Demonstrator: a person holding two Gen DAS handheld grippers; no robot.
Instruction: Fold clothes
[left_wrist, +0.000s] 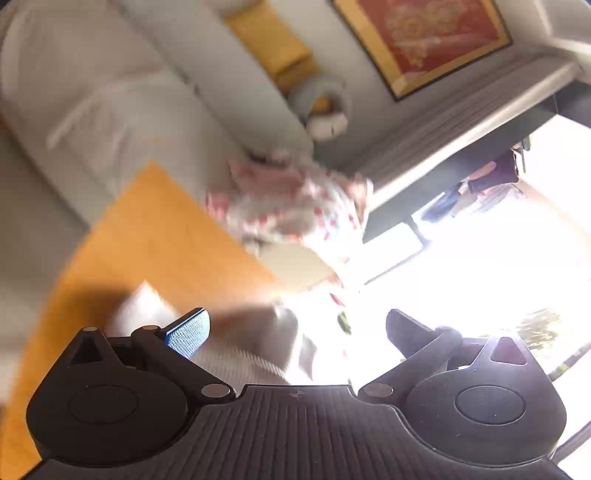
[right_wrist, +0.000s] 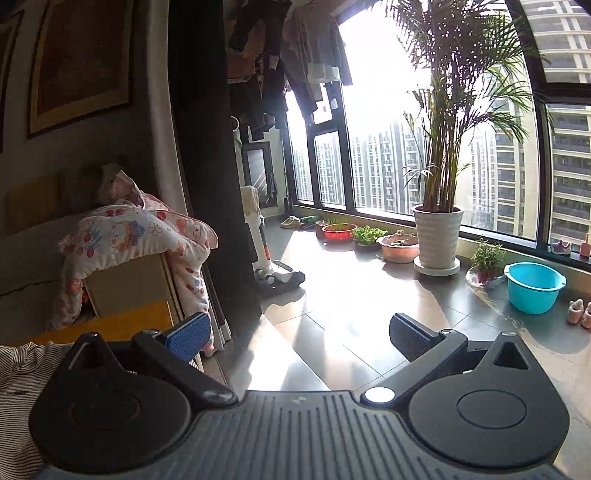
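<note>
Risk of a missed or 1-layer pinch, judged from blur and window glare: left gripper (left_wrist: 295, 332) spread wide and empty above striped garment (left_wrist: 236, 354) on yellow table (left_wrist: 147, 236), right gripper (right_wrist: 299, 332) likewise agape, aimed past garment toward window (right_wrist: 388, 147).

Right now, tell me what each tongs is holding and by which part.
Nothing. Left tongs and right tongs are both open and empty; the striped garment lies ungripped.
</note>
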